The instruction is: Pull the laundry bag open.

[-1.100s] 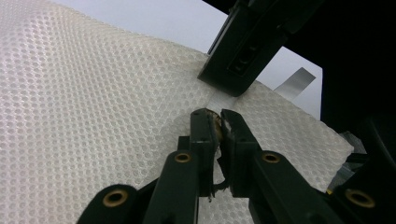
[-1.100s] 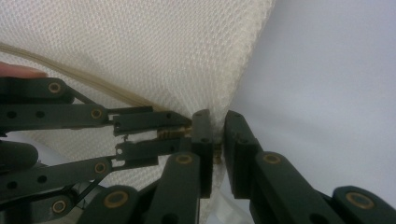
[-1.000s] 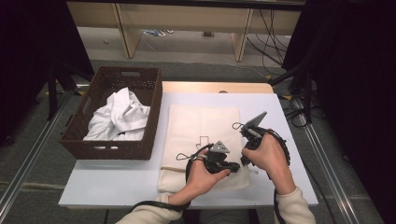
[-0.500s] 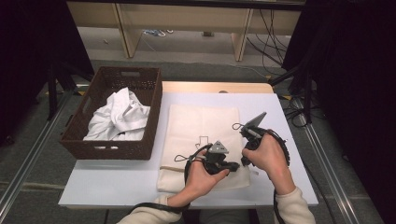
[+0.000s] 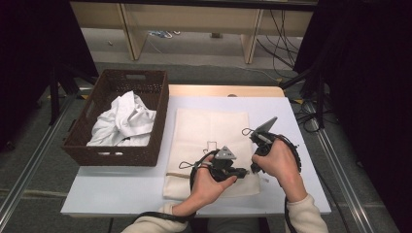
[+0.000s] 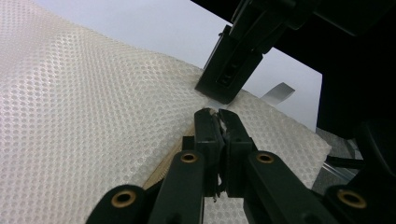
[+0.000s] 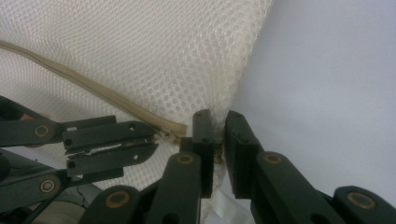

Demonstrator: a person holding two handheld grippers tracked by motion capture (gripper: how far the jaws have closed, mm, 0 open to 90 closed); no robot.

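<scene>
A cream mesh bag point(image 5: 214, 131) lies flat on the white table point(image 5: 301, 126), and its beige zipper point(image 7: 93, 98) runs along the near edge. My left gripper point(image 6: 217, 114) is shut on the small zipper pull point(image 7: 168, 134) at the zipper's right end. My right gripper point(image 7: 215, 119) is shut on the bag's mesh edge just past the zipper's end, near the bag's front right corner. The two grippers' tips almost touch. In the high view both hands sit at the bag's near right part, left gripper point(image 5: 243, 171) and right gripper point(image 5: 253, 167).
A dark wicker basket point(image 5: 145, 97) holding crumpled white cloth point(image 5: 124, 121) stands at the table's left. A wooden strip point(image 5: 223, 91) borders the far edge. Cables lie on the floor beyond, and metal rails run along both sides of the table.
</scene>
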